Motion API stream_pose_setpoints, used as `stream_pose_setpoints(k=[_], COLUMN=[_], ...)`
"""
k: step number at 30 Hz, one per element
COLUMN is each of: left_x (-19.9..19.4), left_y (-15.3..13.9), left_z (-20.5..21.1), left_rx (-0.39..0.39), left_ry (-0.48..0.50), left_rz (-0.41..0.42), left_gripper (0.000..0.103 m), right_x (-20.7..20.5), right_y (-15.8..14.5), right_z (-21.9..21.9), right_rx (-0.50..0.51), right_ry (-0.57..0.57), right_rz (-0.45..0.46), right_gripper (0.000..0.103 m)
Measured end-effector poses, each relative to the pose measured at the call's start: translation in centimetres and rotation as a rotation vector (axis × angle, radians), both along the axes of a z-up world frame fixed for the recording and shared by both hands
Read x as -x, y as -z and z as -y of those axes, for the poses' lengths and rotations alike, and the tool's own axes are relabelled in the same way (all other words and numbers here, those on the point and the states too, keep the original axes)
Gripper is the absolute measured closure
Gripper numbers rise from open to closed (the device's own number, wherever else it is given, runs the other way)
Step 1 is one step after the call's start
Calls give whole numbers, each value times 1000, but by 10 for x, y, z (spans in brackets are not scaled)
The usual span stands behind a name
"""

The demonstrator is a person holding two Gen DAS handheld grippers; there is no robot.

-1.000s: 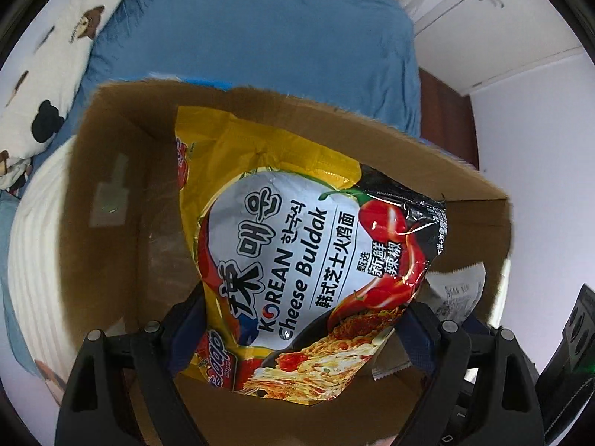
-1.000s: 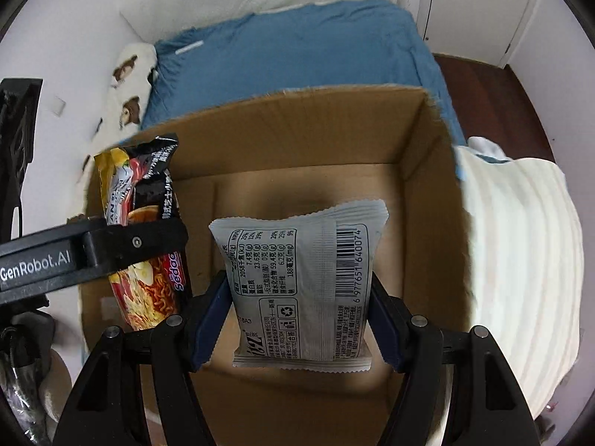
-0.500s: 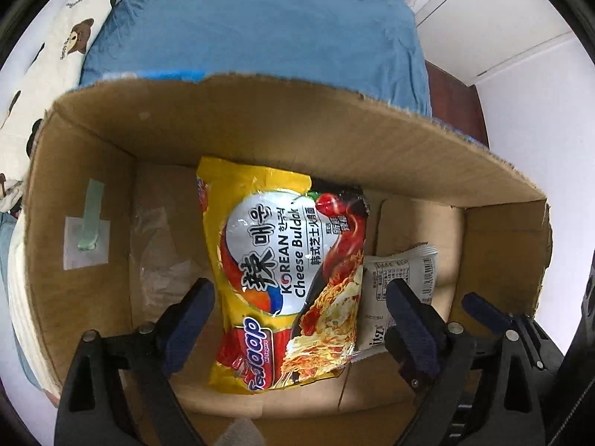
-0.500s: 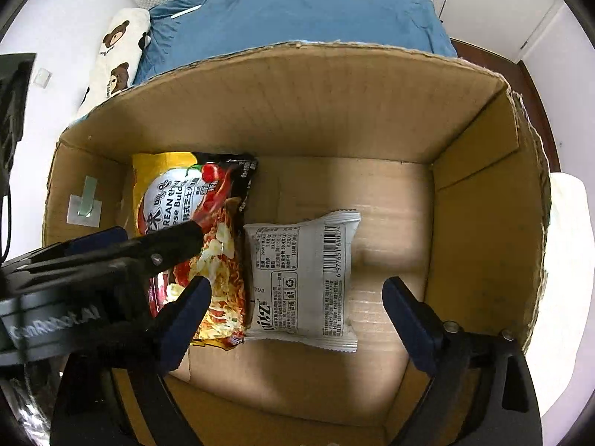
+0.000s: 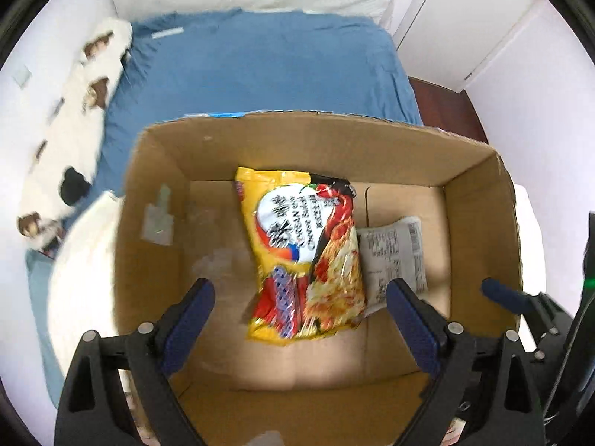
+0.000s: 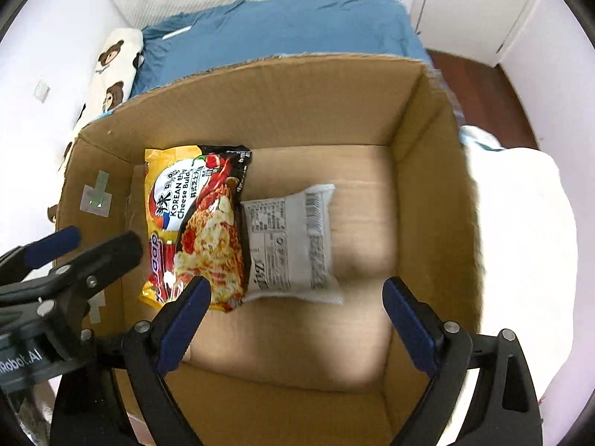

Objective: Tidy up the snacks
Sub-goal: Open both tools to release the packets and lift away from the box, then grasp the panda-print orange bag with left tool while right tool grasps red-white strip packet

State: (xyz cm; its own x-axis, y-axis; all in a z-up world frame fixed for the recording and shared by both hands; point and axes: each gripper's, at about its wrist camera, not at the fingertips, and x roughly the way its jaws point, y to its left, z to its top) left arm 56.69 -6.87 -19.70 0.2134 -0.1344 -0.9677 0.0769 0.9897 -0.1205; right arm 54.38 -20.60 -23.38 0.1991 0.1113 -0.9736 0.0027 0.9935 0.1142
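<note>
A bed covered with a blue sheet (image 5: 260, 74) is seen beyond both claws, with a bear-print pillow (image 6: 111, 63) to its left, white walls around it and a white door (image 5: 465, 18) at the far right. A cardboard box (image 6: 420, 171) is set on the bed, directly ahead of the claws. On its floor, a yellow noodle packet (image 5: 301, 252) is laid flat, touched on its right by a grey snack packet (image 6: 293, 241). The left gripper (image 5: 301, 316) and right gripper (image 6: 293, 316) are held wide apart above the box, with nothing gripped.
</note>
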Motion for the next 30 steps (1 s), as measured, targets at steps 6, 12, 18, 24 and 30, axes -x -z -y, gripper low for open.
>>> stream_pose_setpoints(k=[6,12,18,24,30], left_x=[41,84,125,160,212], left_y=[-22,-45,-72,-94,-82], left_z=[-14,-29,-34,-40,-61], left_rx=[24,51,28,25,16], left_ry=[-25,-53,-48,-55,-103], left_rz=[63,121,190,235,242], left_gripper=[9,9,9,9,9], right_x=[38,81,128,166,214], right_y=[-26,-57,-84,-105,-97], right_z=[3,-3,-4,-5,1], right_rx=[-10,12,-3,-39,-106], right_ry=[17,11,17,23,19], right_rz=[62,157,218,251,197], right_gripper=[7,7,8,8,7])
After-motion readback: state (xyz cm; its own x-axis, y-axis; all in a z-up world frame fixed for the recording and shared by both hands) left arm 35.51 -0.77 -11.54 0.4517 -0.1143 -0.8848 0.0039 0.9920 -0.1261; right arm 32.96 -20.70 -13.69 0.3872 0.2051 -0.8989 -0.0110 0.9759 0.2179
